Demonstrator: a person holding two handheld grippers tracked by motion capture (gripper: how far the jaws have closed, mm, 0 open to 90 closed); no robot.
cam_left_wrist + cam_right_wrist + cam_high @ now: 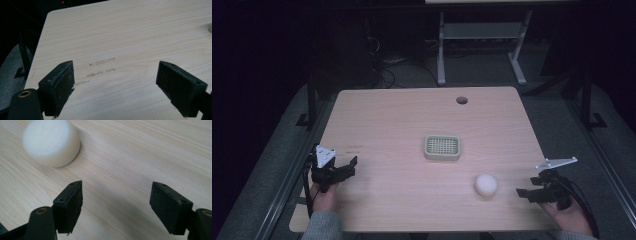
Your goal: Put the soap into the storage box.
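Here, your right gripper (116,203) is standing with its jaws wide apart and nothing between them, hovering low over the bare wooden table (140,152). In the high view that right gripper (526,193) is sitting near the table's right front corner, pointing leftward. The white round soap bar (51,141) is lying flat on the wood just ahead of the jaws and off toward the left one, near but not touching; in the high view the same soap bar (486,185) is resting a short way to the left of the gripper.

Farther out, the pale slotted soap dish (442,147) is sitting empty near the middle of the table, well apart from the soap.

Your left gripper (115,86) is likewise holding its jaws spread and empty, aimed over faint residue marks (102,67) on the wood. In the high view the left gripper (347,166) is waiting near the left front edge, well away from both items.

By judgement, the work is only beginning: the soap is not yet grasped, and the reach, the closing, the lift and a probable placement into the dish are all left.
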